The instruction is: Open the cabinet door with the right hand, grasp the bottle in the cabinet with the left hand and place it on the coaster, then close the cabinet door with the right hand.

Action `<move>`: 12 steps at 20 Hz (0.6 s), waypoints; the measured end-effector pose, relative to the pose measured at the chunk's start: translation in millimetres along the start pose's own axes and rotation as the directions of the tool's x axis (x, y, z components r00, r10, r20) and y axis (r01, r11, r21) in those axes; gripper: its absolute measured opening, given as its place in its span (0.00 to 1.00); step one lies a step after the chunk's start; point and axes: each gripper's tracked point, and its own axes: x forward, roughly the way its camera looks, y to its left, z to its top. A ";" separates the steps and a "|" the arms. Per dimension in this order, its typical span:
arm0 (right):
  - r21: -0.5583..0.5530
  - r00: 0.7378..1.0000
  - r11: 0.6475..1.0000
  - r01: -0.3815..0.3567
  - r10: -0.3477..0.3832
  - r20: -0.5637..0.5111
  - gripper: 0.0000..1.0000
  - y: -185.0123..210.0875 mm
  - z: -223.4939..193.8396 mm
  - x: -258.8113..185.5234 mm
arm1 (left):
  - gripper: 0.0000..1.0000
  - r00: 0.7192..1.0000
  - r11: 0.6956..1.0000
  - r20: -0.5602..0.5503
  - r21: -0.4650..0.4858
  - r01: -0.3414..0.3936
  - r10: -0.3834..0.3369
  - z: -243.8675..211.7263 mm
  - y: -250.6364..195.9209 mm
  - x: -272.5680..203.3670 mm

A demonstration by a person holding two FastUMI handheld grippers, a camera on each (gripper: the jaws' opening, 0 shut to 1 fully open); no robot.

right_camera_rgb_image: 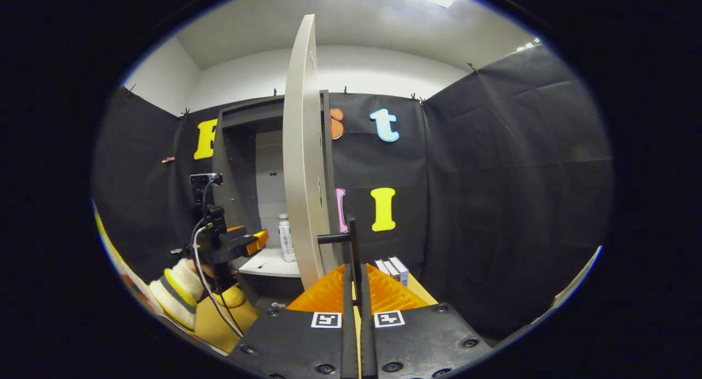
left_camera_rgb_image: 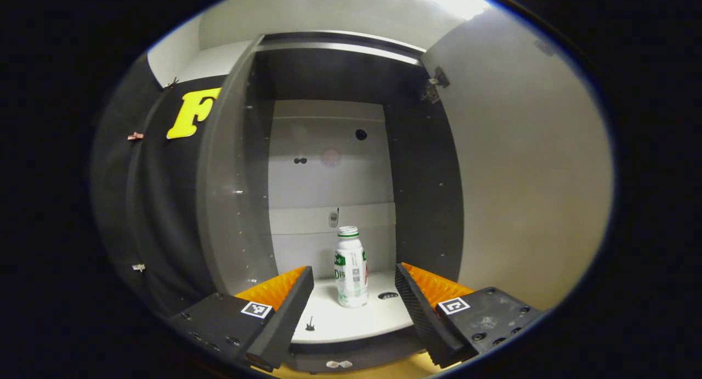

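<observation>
Bottle [left_camera_rgb_image: 351,268]: standing upright on the cabinet shelf [left_camera_rgb_image: 351,318]; I am holding my left gripper [left_camera_rgb_image: 354,283] jaws open before it. Right gripper [right_camera_rgb_image: 356,269]: jaws closing on the door handle [right_camera_rgb_image: 348,242], cabinet door [right_camera_rgb_image: 301,148] open

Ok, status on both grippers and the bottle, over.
Left gripper open, short of bottle. Right gripper shut on door handle. Cabinet door open, nothing in the way.
</observation>
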 end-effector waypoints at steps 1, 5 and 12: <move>-0.006 1.000 1.000 0.027 -0.027 -0.002 0.07 -0.8 -0.7 -1.0 | 0.99 1.000 1.000 -0.008 0.004 0.007 -0.006 -5.9 -1.0 17.2; -0.021 0.992 0.992 0.128 -0.128 0.014 0.07 -5.7 3.3 -5.2 | 0.99 1.000 0.999 -0.011 0.046 0.007 -0.007 -26.8 6.0 75.2; 0.026 0.964 0.966 0.258 -0.259 0.065 0.07 -15.0 21.4 -4.8 | 0.94 0.999 0.998 -0.046 0.053 0.027 -0.024 -57.3 7.4 133.4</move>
